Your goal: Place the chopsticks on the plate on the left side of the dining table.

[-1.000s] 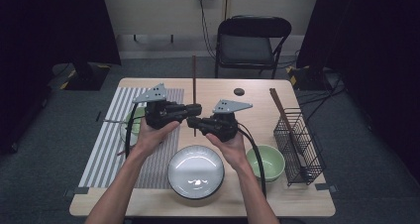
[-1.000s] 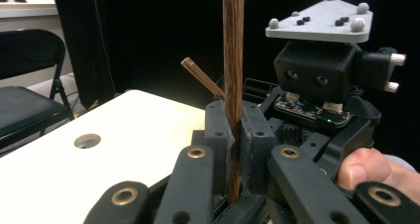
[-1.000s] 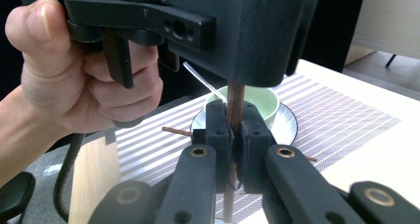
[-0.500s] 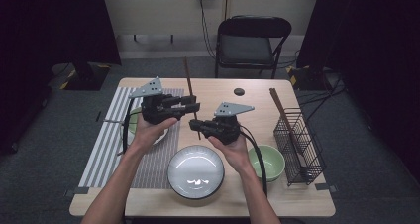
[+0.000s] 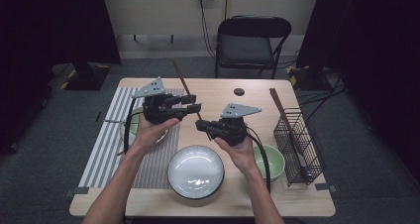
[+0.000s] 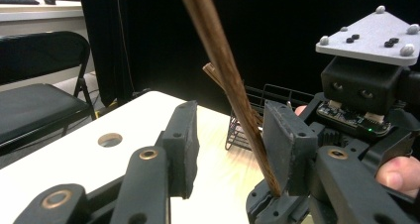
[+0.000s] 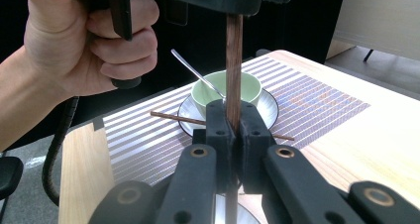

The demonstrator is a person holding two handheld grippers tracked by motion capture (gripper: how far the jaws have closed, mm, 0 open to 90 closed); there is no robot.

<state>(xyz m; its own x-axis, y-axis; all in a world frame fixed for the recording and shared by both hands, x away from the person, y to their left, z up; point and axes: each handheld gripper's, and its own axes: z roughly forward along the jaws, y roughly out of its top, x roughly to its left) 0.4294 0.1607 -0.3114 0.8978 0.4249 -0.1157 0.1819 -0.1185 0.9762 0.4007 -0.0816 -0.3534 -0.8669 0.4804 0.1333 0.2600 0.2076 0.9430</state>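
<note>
A long brown chopstick slants up and to the far left over the middle of the table. My right gripper is shut on its lower end; in the right gripper view the pads pinch the stick. My left gripper sits just above, and its jaws have just been opening. In the left gripper view the chopstick stands between the spread jaws of the left gripper, close to the right pad. The right gripper shows beyond.
A green cup with a spoon stands on a saucer on the striped mat, with another chopstick across the saucer. A round plate and a green bowl lie near the front. A wire basket holds chopsticks at right.
The chopstick stood upright and now leans with its top to the left. The left gripper's jaws have spread apart off it and the left hand has shifted slightly left.
</note>
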